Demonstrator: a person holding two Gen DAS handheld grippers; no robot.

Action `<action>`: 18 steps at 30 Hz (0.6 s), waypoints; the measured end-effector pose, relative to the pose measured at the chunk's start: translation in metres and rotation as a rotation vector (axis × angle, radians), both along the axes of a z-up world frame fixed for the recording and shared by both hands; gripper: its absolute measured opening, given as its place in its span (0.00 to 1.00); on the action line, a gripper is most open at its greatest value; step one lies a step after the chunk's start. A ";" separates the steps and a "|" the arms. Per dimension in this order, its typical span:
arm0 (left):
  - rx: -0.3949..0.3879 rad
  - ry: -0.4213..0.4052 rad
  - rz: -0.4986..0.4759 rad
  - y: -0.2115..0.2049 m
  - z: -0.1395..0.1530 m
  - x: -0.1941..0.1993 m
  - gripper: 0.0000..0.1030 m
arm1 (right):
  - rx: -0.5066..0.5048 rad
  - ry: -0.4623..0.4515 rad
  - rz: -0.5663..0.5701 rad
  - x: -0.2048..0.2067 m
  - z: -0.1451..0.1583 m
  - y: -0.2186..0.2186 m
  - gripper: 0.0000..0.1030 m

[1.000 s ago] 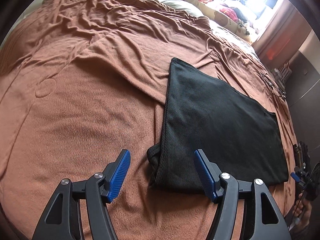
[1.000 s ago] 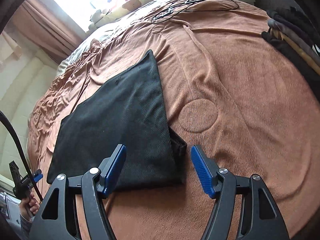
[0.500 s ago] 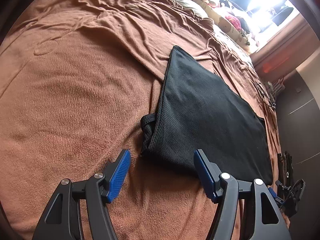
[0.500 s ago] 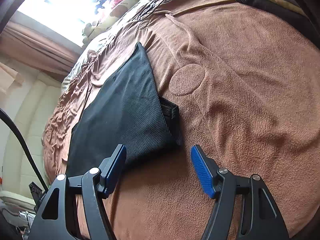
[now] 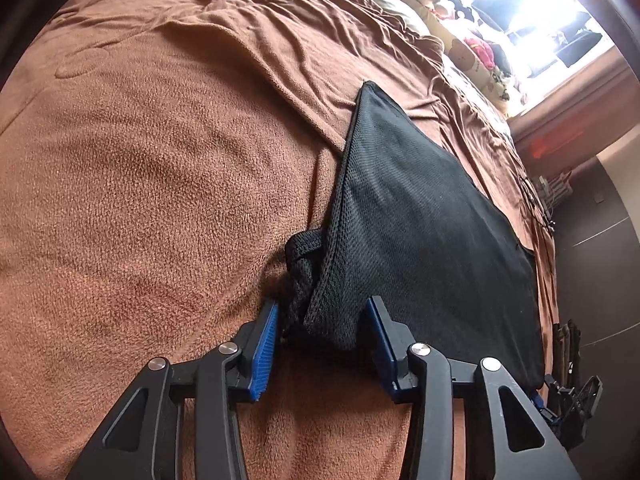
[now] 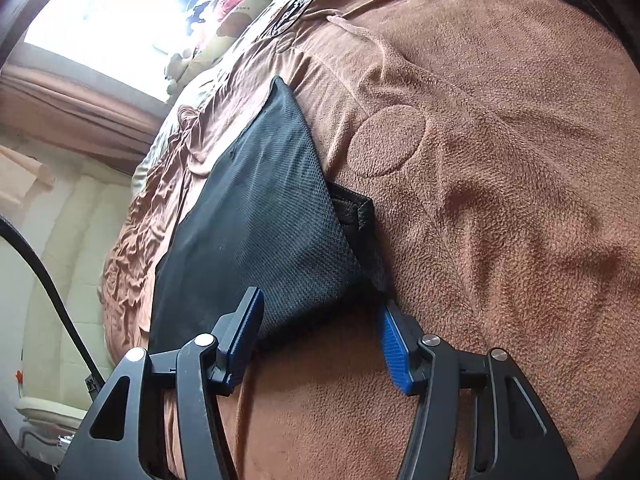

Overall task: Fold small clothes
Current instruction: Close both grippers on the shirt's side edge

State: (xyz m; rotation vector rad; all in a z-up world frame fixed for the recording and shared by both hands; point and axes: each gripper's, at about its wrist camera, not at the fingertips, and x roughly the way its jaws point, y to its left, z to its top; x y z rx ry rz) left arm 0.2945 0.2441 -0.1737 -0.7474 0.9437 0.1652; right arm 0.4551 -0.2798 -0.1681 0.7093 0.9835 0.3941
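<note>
Left wrist view: black garment [image 5: 420,220] corner lies between spread fingers [image 5: 265,344].

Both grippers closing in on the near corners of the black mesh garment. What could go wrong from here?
1. The left gripper straddles bunched waistband plus mesh on the black garment; it may pinch only some layers.
2. Both sets of fingertips sit low on the brown blanket; closing may catch blanket too.
3. The right gripper is open around the opposite corner; uneven lifting could skew the fold.
</note>
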 end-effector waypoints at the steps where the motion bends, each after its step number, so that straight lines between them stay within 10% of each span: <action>1: 0.001 -0.002 0.000 0.001 -0.001 0.001 0.37 | 0.006 0.002 -0.003 0.002 -0.002 0.000 0.46; 18: 0.029 -0.023 0.031 0.000 0.010 -0.006 0.06 | -0.043 -0.048 -0.014 0.012 0.003 0.008 0.03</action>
